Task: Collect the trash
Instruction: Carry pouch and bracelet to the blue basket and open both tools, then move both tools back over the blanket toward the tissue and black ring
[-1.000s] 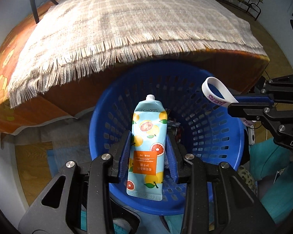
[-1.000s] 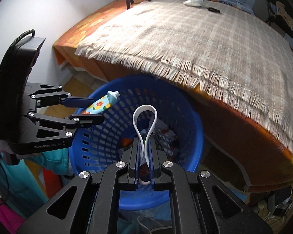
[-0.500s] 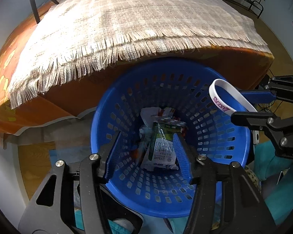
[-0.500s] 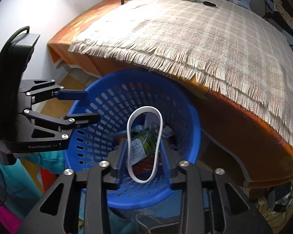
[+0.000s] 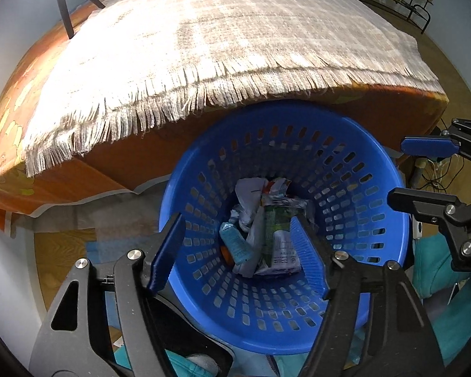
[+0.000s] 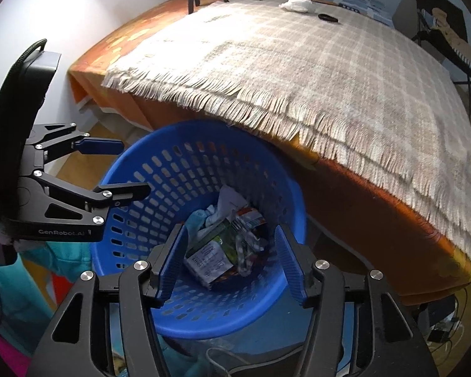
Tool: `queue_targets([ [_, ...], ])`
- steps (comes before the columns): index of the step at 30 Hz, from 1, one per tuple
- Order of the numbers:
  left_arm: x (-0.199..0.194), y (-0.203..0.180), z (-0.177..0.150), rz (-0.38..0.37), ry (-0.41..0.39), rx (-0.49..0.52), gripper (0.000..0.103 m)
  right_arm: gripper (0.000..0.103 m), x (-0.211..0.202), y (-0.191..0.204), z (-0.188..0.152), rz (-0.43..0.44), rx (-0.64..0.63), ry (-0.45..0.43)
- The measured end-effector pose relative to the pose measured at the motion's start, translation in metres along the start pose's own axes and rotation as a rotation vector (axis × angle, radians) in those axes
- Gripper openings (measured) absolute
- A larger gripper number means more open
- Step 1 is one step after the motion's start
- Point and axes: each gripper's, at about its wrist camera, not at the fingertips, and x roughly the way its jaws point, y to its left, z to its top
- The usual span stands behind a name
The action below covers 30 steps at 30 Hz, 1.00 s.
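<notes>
Left tongs (image 5: pixel 238 251) and right tongs (image 6: pixel 232 259) over blue basket (image 5: pixel 389 169), jaws just opened, spread, nothing gripped. Trash (image 5: pixel 267 229) (wrappers, teal pouch) at basket bottom. Basket on floor, near fringed blanket (image 5: pixel 204 47) edge.

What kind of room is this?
Probably a bedroom or living room at home: a fringed plaid blanket over an orange cover, with a blue basket of trash beside it.

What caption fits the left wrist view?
Open left gripper above blue basket of trash, beside a fringed blanket.
</notes>
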Motion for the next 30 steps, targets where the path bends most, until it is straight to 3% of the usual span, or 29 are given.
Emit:
queue_targets([
  [14, -0.001, 0.000, 0.006, 0.012, -0.006, -0.022, 0.074, 0.063, -0.010, -0.007, 0.008, -0.048, 0.014, -0.037],
  [21, -0.005, 0.003, 0.014, 0.014, -0.022, -0.039, 0.078, 0.071, -0.015, -0.013, 0.016, -0.080, 0.029, -0.055],
  [26, -0.013, 0.010, 0.031, -0.003, -0.041, -0.061, 0.078, 0.071, -0.021, -0.023, 0.031, -0.113, 0.039, -0.069],
  [30, -0.022, 0.019, 0.055, -0.006, -0.077, -0.073, 0.078, 0.071, -0.027, -0.039, 0.044, -0.077, 0.064, -0.114],
])
